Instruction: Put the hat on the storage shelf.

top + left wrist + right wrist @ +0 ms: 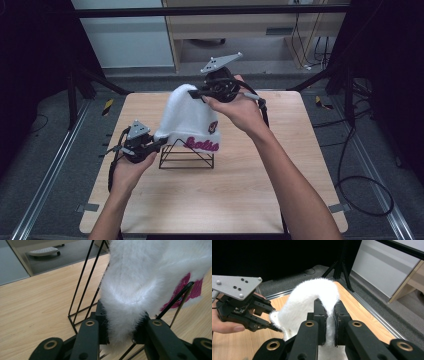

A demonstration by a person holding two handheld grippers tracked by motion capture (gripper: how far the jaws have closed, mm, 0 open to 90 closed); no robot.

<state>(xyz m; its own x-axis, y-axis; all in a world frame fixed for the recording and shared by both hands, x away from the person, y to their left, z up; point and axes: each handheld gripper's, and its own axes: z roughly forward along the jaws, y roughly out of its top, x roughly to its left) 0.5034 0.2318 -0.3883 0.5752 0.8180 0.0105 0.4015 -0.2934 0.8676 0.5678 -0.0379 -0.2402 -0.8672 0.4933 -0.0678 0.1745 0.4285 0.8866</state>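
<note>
A fluffy white beanie (187,120) with magenta lettering hangs over a black wire stand (186,155) at the middle of the wooden table (235,195). My left gripper (159,142) is shut on the hat's lower left brim; in the left gripper view the fur (122,322) is pinched between the pads, with the stand's wires (82,287) right behind. My right gripper (195,93) is shut on the hat's crown, and the right gripper view has the white fur (329,327) squeezed between its pads. The left gripper (273,326) also appears there at the left.
Bare wood surrounds the stand on all sides. Behind the table's far edge stand a pale cabinet (250,30) and dark frame legs (85,80). Cables (360,185) lie on the floor to the right.
</note>
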